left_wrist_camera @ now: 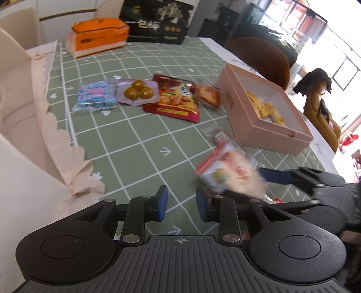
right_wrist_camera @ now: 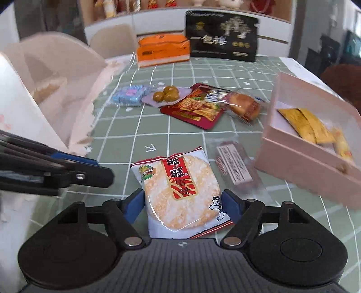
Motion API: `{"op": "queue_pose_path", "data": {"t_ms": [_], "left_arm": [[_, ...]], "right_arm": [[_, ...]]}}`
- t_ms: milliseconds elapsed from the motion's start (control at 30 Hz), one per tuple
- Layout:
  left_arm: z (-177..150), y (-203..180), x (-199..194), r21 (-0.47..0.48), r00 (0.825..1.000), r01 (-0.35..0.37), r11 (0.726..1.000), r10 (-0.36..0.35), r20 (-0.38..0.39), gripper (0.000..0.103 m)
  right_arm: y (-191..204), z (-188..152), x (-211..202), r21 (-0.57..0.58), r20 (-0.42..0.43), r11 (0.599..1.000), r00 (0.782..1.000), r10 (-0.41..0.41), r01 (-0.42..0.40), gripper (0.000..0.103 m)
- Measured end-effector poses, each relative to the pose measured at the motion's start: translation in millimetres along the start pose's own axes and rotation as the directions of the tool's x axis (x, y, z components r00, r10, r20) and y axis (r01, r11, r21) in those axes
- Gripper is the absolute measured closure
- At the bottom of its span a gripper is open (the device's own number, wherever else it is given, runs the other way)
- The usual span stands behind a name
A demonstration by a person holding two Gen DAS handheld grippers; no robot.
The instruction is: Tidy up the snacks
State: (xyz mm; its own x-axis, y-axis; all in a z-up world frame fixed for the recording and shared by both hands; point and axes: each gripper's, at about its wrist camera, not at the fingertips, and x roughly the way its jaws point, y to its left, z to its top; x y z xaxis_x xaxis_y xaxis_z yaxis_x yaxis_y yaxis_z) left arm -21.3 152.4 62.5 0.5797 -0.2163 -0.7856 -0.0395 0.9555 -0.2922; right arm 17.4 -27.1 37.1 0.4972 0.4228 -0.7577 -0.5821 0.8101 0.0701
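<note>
Between the right tongs (right_wrist_camera: 182, 206), gripping a rice cracker pack (right_wrist_camera: 180, 196) above the table (right_wrist_camera: 180, 139); beside them, keeping the left tongs (left_wrist_camera: 181, 204) narrow, holding nothing.

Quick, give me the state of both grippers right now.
Left gripper: partly open, nothing between its pads.
Right gripper: closed on the rice cracker packet, pads against both of its edges.

Orange tissue pack (left_wrist_camera: 98, 36) beside black gift bag (left_wrist_camera: 155, 20), green grid tablecloth (left_wrist_camera: 126, 144), brown chair (left_wrist_camera: 261, 56)
</note>
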Motion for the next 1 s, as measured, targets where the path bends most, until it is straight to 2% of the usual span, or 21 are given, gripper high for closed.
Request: {"op": "queue_pose_path", "data": {"t_ms": [67,167,233,300,467,500,567,633,767,867,1000], "left_arm": [[-2,-6,3,0.018,1.0,0.021,1.0,-0.021,-0.007,0.071],[-7,-22,9,0.087,0.995,0.096,0.992,-0.094,-0.033,0.071],[-14,-41,12,0.164,0.989,0.141,0.976,-0.133,-0.058,0.071],[-21,-62,18,0.249,0.983,0.176,0.952,-0.159,-0.087,0.071],[-38,-100,38,0.385,0.985,0.162,0.909,-0.125,-0.12,0.071],[-40,-105,43,0.404,0.986,0.153,0.902,-0.111,-0.126,0.067],[-40,-111,47,0.421,0.989,0.139,0.897,-0.101,-0.112,0.062],[-37,-117,51,0.427,0.992,0.118,0.897,-0.084,-0.097,0.062],[-27,-122,64,0.391,0.992,0.121,0.912,-0.095,-0.085,0.062],[-17,-127,75,0.362,0.993,0.115,0.925,-0.095,-0.072,0.062],[-15,-133,79,0.398,0.995,0.096,0.912,-0.079,-0.057,0.062]], "right_arm": [[-12,-6,-15,0.044,0.021,0.999,0.999,-0.027,0.026,0.028],[-33,-21,-43,0.124,0.054,0.985,0.991,-0.126,0.119,0.028],[-51,-38,-59,0.18,0.055,0.963,0.976,-0.213,0.2,0.028],[-69,-54,-66,0.245,0.018,0.932,0.96,-0.279,0.266,0.028],[-99,-90,-75,0.35,-0.07,0.865,0.931,-0.357,0.358,0.028],[-100,-95,-76,0.361,-0.074,0.858,0.928,-0.365,0.366,0.027],[-102,-101,-79,0.365,-0.079,0.849,0.921,-0.38,0.382,0.026],[-100,-105,-78,0.358,-0.088,0.845,0.915,-0.393,0.397,0.023],[-94,-110,-74,0.346,-0.09,0.837,0.903,-0.42,0.424,0.015],[-96,-111,-71,0.375,-0.077,0.827,0.903,-0.423,0.419,0.01],[-101,-115,-71,0.405,-0.076,0.815,0.904,-0.42,0.413,0.003]]}}
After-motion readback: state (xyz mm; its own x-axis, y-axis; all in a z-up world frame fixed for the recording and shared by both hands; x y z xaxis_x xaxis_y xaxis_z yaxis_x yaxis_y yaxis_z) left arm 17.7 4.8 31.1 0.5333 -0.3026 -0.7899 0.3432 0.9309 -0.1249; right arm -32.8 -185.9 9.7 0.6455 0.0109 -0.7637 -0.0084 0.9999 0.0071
